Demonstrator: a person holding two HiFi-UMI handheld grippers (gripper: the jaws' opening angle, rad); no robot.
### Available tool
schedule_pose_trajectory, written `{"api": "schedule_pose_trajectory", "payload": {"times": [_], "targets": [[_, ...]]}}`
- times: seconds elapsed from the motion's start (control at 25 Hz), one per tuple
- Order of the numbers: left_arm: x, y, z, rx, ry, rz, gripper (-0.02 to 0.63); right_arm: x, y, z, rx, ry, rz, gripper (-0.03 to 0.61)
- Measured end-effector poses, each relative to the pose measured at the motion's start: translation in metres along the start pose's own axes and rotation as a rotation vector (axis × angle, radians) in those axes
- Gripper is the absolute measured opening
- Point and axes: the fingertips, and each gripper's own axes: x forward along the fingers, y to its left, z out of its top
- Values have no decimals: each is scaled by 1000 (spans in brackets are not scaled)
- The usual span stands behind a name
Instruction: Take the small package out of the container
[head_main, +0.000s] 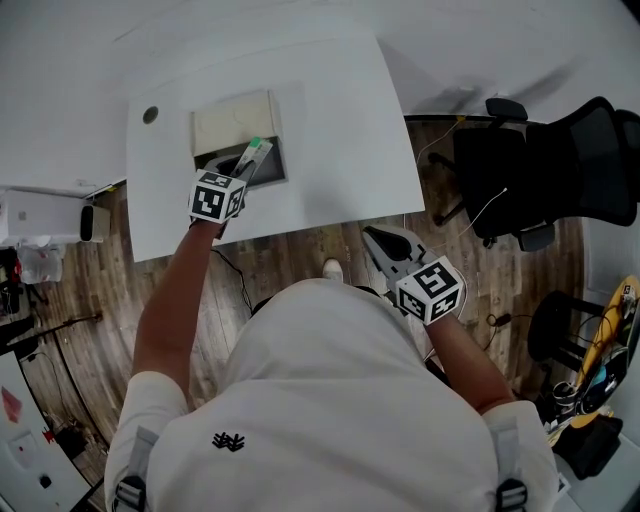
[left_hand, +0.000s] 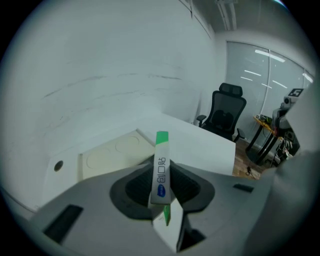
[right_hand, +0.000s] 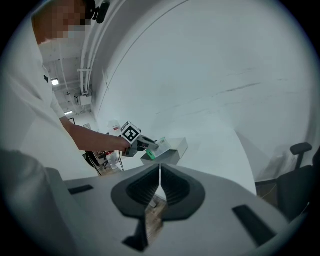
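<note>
My left gripper (head_main: 247, 163) is clamped on the small package (head_main: 256, 151) — a narrow white box with a green end. In the left gripper view the package (left_hand: 160, 170) stands nearly upright between the pads, green tip at the top. In the head view this gripper sits upper left of centre, pointing forward and slanting down. The left arm reaches out almost straight, its forearm bare. The package hangs over the dark open mouth of the container (head_main: 270, 172), whose cream lid (head_main: 232, 122) lies flipped back beyond it. In the right gripper view the package (right_hand: 160, 145) appears at or just above the container's (right_hand: 172, 156) rim.

My right gripper (head_main: 384, 248) is at lower right of centre, its jaws pressed together with nothing between them. That elbow is bent and tucked near the torso. This gripper points forward — only slightly downward — over the wooden floor (head_main: 290, 260), near the white table's (head_main: 340, 120) front edge. A black office chair (head_main: 570, 170) stands at the right.
</note>
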Motion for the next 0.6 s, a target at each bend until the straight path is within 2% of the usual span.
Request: {"api": "schedule_pose_trajectory", "payload": {"times": [0.28, 0.6], "targets": [[-45, -12, 6, -60, -104, -24, 98, 14, 32, -3, -21, 15, 40, 9], [-102, -32, -10, -122, -190, -74, 97, 28, 72, -8, -42, 23, 60, 10]]}}
